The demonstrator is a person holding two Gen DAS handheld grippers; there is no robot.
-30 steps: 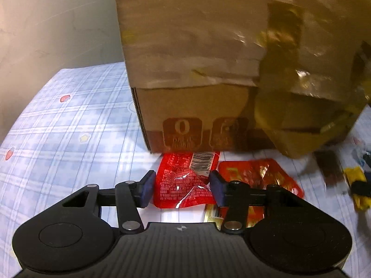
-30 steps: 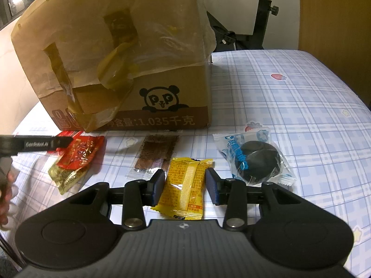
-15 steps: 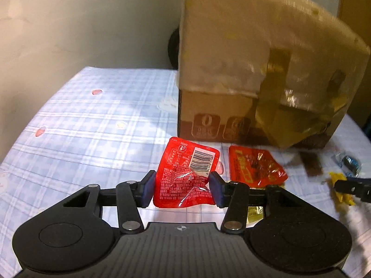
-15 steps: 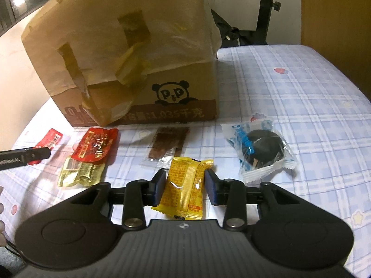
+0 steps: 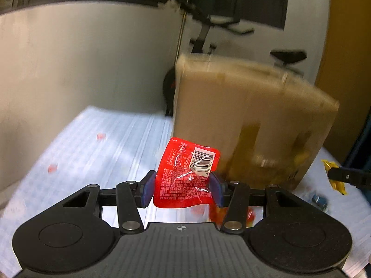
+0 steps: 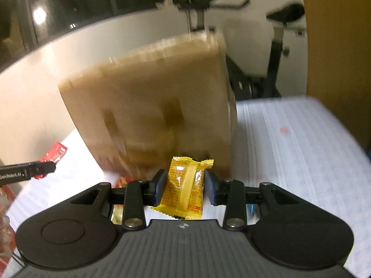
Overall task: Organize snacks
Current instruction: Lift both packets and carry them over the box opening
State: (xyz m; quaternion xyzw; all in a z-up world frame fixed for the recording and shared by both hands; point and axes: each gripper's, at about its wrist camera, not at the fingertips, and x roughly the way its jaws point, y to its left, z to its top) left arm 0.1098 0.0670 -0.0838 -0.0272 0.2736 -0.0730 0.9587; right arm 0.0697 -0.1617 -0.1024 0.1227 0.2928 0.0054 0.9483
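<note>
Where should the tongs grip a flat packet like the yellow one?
Across the middle, pads on the two long edges, coming from a short end. The yellow packet is flat and oblong with crimped ends; the right tongs hold it that way.

Box [image 5: 250, 125] stands on worktop [image 5: 97, 153], exercise bike [image 5: 208, 30] behind it. Barcoded packet [image 5: 185, 178] sits between left hand-held gripper [image 5: 182, 188] pads, before box. Sealed packet [image 6: 185, 187] sits between right hand-held gripper [image 6: 185, 188] pads (box just behind). Loose packets lie on worktop beneath, blurred.
</note>
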